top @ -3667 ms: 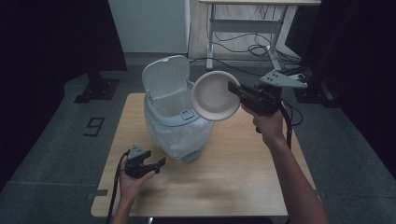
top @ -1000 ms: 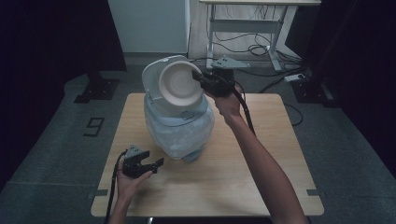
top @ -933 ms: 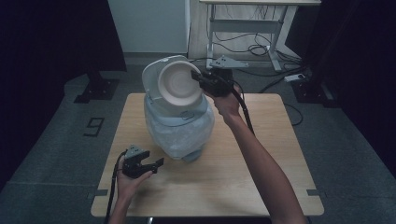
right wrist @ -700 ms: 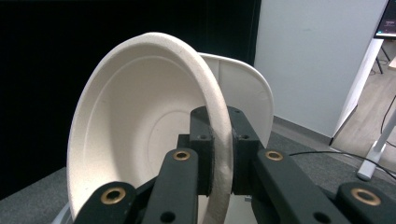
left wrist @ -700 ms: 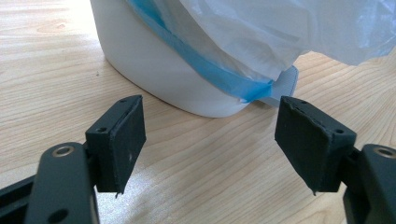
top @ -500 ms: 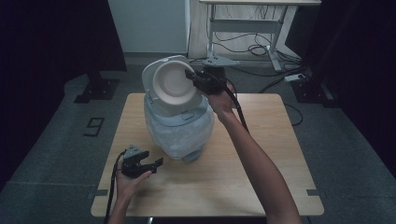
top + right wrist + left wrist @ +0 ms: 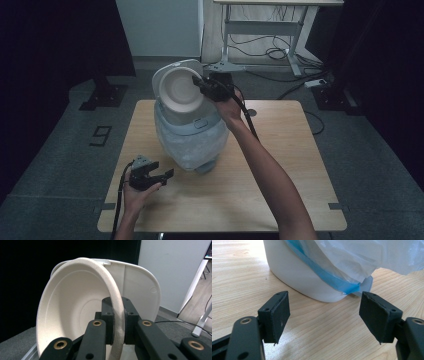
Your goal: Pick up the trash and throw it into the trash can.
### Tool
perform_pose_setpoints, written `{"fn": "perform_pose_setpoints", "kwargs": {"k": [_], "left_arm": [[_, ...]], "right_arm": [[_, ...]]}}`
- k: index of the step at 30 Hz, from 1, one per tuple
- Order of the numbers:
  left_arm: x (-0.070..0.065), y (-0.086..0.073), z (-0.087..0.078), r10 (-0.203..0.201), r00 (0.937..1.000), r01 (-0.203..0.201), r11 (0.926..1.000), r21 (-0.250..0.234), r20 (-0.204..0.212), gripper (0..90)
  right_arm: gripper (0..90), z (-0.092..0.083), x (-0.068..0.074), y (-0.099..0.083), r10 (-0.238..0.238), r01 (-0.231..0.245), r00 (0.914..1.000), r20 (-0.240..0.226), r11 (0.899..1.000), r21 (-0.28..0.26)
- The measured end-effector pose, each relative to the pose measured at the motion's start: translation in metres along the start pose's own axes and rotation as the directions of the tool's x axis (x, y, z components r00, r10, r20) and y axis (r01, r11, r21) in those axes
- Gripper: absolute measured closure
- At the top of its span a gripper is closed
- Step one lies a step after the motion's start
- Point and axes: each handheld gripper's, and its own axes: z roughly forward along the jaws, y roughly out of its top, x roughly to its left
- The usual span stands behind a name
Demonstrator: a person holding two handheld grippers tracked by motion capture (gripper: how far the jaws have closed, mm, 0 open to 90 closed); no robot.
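A pale paper bowl hangs on its edge over the open white bin, in front of the raised lid. My right gripper is shut on the bowl's rim, one jaw inside the bowl and one outside. The lid stands just behind the bowl in the right gripper view. My left gripper rests low on the table at the front left, open, with nothing between its fingers. It faces the base of the bin, where a blue-edged bag hangs over the side.
The wooden table has free room to the right of the bin and along the front. Behind the table stand a desk frame with cables on the floor and a white wall panel.
My right gripper has carried the bowl leftward and a little down, from beside the bin to over its opening in front of the lid. The left gripper has stayed put.
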Motion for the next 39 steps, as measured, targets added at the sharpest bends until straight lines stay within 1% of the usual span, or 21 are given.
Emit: {"fn": "perform_pose_setpoints", "kwargs": {"k": [1,2,3,4,5,6,8,13,17,22,26,30,33,37,39], "left_arm": [[0.000,0.000,0.000,0.000,1.0000,0.000,1.0000,0.000,0.000,24.4],[0.001,0.000,0.000,-0.001,1.0000,0.001,1.0000,0.000,0.000,24.4],[0.001,0.000,0.000,-0.002,1.0000,0.002,1.0000,0.000,0.000,24.4],[0.001,0.000,0.000,0.000,1.0000,0.000,1.0000,0.001,0.000,24.4],[0.001,0.000,0.000,0.001,1.0000,-0.001,1.0000,0.002,0.000,24.4],[0.001,0.000,0.000,0.001,1.0000,-0.001,1.0000,0.002,0.000,24.4],[0.001,0.000,0.000,0.001,1.0000,-0.001,1.0000,0.001,0.000,24.4],[0.001,0.000,0.000,0.003,1.0000,-0.003,1.0000,0.002,-0.003,24.4],[0.001,-0.001,-0.001,-0.003,1.0000,0.003,0.9999,-0.011,-0.008,24.5],[-0.002,-0.001,-0.001,0.010,0.9999,-0.010,0.9995,-0.030,-0.010,24.5],[-0.006,0.000,-0.001,0.023,0.9996,-0.023,0.9986,-0.048,-0.015,24.5],[-0.005,0.001,-0.004,0.012,0.9998,-0.013,0.9982,-0.058,-0.016,24.5],[-0.003,0.001,-0.006,-0.003,0.9999,0.002,0.9978,-0.067,-0.014,25.5],[-0.002,0.001,-0.007,-0.003,0.9999,0.003,0.9979,-0.065,-0.014,25.5],[-0.002,0.001,-0.008,-0.003,0.9998,0.002,0.9978,-0.066,-0.019,25.5]], "right_arm": [[79.3,0.001,0.000,-0.001,-0.002,0.002,1.0000,-0.006,1.000,0.003],[70.4,0.003,0.000,-0.002,-0.011,0.011,0.9999,-0.007,1.000,0.009],[56.4,0.005,0.001,-0.003,-0.019,0.019,0.9998,-0.011,1.000,0.025],[46.0,0.006,0.002,-0.004,-0.025,0.024,0.9997,0.001,0.999,0.048],[44.0,0.007,0.003,-0.006,-0.029,0.028,0.9995,0.011,0.997,0.071],[42.7,0.006,0.002,-0.007,-0.021,0.021,0.9998,0.005,0.996,0.082],[41.3,0.000,0.001,-0.008,-0.006,0.007,0.9999,-0.011,0.997,0.078],[40.5,-0.026,-0.006,-0.012,0.011,-0.011,0.9998,-0.015,0.999,0.053],[40.8,-0.054,-0.016,-0.016,0.030,-0.030,0.9995,-0.010,0.999,0.039],[41.2,-0.093,-0.028,-0.028,0.044,-0.044,0.9990,-0.006,0.999,0.029],[40.6,-0.126,-0.035,-0.047,0.057,-0.057,0.9983,-0.003,0.998,0.036],[39.9,-0.157,-0.042,-0.075,0.074,-0.074,0.9972,0.013,0.996,0.046],[39.3,-0.177,-0.048,-0.100,0.087,-0.089,0.9955,0.039,0.995,0.055],[38.7,-0.199,-0.055,-0.136,0.115,-0.121,0.9901,0.080,0.990,0.070],[38.4,-0.207,-0.057,-0.154,0.111,-0.121,0.9877,0.110,0.989,0.086]]}}
